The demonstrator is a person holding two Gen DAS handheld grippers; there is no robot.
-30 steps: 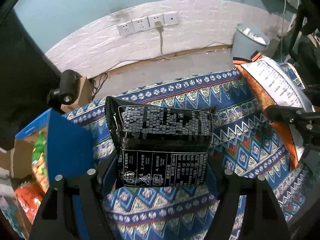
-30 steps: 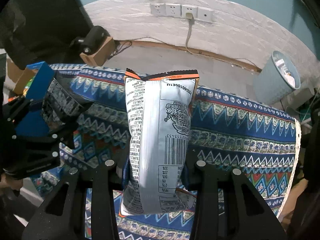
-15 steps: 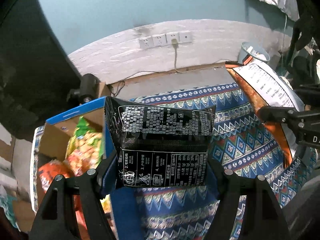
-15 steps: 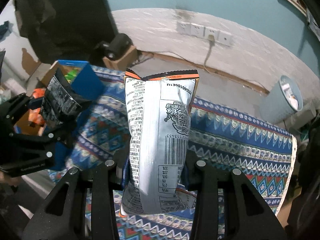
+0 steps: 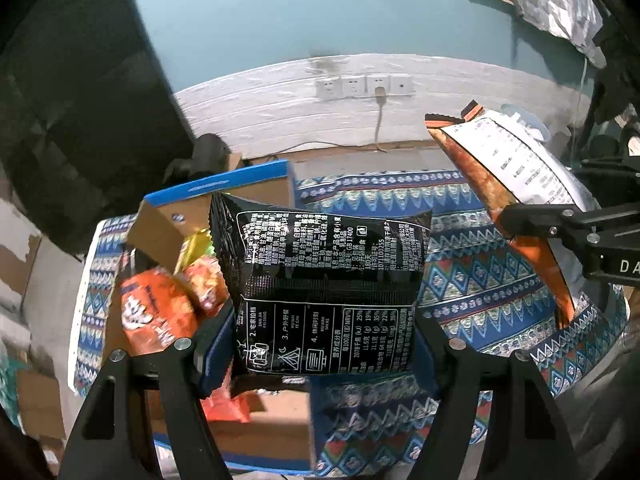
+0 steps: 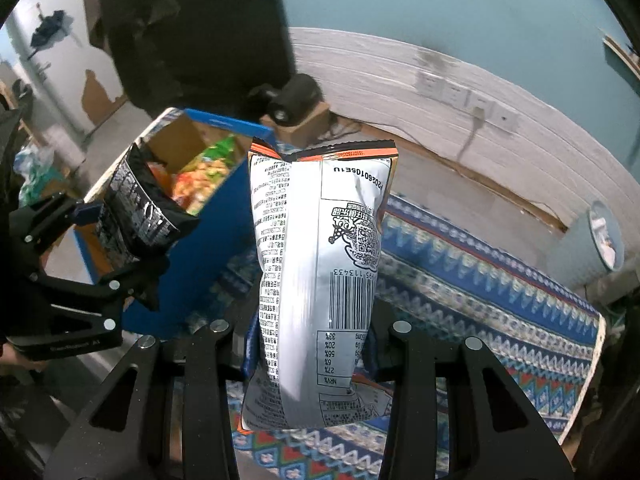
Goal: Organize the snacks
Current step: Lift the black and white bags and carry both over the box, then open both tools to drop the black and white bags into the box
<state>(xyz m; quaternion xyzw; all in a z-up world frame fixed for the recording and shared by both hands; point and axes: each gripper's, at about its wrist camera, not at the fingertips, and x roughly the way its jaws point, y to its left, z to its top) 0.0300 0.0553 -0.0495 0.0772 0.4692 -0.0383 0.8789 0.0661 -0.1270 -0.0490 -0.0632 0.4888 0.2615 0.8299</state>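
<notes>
1. Carrying a black bag (image 5: pixel 328 292), the left gripper (image 5: pixel 324 344) clamps it by both side edges, above the box (image 5: pixel 216 188), likely so it can drop in among the snacks there.
2. The right gripper (image 6: pixel 308 344) pinches a silver bag (image 6: pixel 320 280) low down, upright over the cloth (image 6: pixel 480 280), beside the box, probably awaiting its turn.

the black snack bag (image 5: pixel 320 280) bore white print; the silver bag (image 6: pixel 320 280) had orange edging; the tabletop (image 6: pixel 480 280) cloth was blue zigzag-patterned.
</notes>
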